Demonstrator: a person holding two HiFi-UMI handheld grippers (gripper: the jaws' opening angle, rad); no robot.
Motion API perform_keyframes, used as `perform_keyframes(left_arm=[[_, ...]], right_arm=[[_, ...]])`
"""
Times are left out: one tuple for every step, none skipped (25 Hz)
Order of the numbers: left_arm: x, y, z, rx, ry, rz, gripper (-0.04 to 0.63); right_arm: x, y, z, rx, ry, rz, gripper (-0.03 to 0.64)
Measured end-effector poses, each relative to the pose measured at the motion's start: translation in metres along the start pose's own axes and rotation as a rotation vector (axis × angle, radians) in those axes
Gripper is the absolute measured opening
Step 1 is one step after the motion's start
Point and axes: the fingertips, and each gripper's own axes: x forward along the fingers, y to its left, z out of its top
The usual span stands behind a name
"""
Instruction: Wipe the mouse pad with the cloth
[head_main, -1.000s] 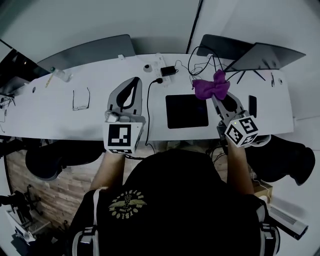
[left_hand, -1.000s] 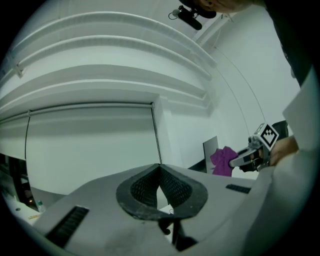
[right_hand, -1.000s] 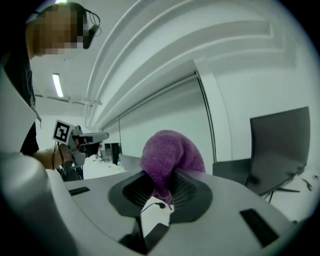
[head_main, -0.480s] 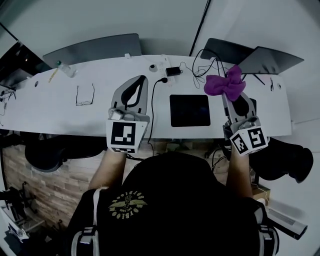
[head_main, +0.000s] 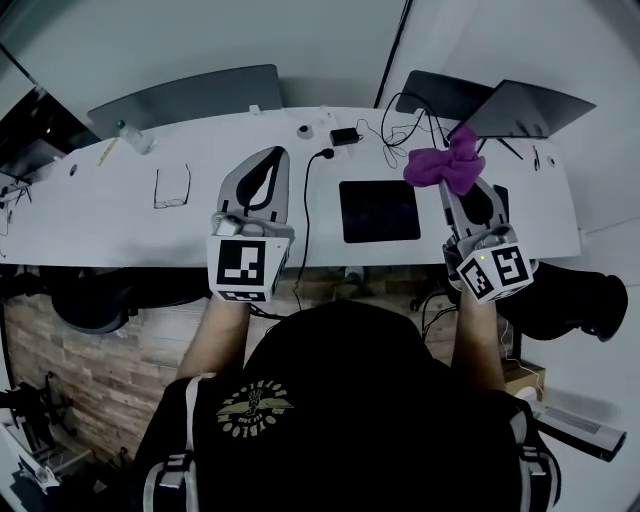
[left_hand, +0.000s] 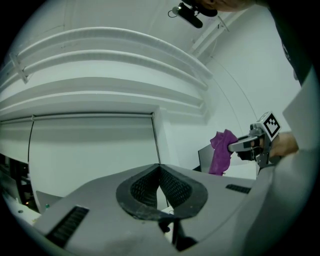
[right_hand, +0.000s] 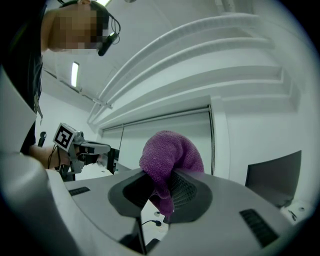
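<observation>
1. Nearest the person are the two marker cubes, at the tabletop's front edge.
2. The left gripper reaches over the white tabletop. Its grey fingers bow outward and are clenched tip to tip with nothing between them. In the left gripper view the ribbed black pads meet in a narrow V.
3. The right gripper has its fingers clamped on the cloth. This is a purple, nubbly terry fabric bunched into a soft lump that bulges above the pads, with a fold hanging below them.
4. The mouse pad is a flat, matte black square lying on the tabletop between the two grippers, near the front edge. Its surface is bare.
5. In the head view the cloth shows just off the pad's far right corner. The right gripper view looks up at the wall and ceiling, so the cloth is held raised.
6. A black cable runs from the front edge past the pad's left side.
7. Glasses lie well to the left, with open tabletop around them.
8. More tangled cables crowd the far edge behind the pad.
</observation>
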Motion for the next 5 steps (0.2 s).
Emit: perform_keyframes(left_arm=[[-0.003,-0.001,0.003,0.000,-0.006,-0.003,0.003],[-0.006,-0.003,0.004,-0.002,-0.008,-0.005,0.003],[-0.009,-0.004,0.003,-0.005,-0.006,-0.007,0.003],[-0.012,-0.005,0.002,-0.010,-0.001,-0.008,0.003],[-0.016,-0.006,0.000,-0.014,0.004,-0.008,0.003]], right_arm=[[-0.003,0.002,0.000,0.003,-0.001,-0.003,0.081],[-0.006,0.004,0.001,0.006,-0.001,-0.005,0.081],[-0.009,0.006,0.000,0.008,0.000,-0.007,0.081],[-0.012,0.008,0.000,0.010,0.002,-0.009,0.081],[-0.015,0.010,-0.001,0.012,0.004,-0.010,0.081]])
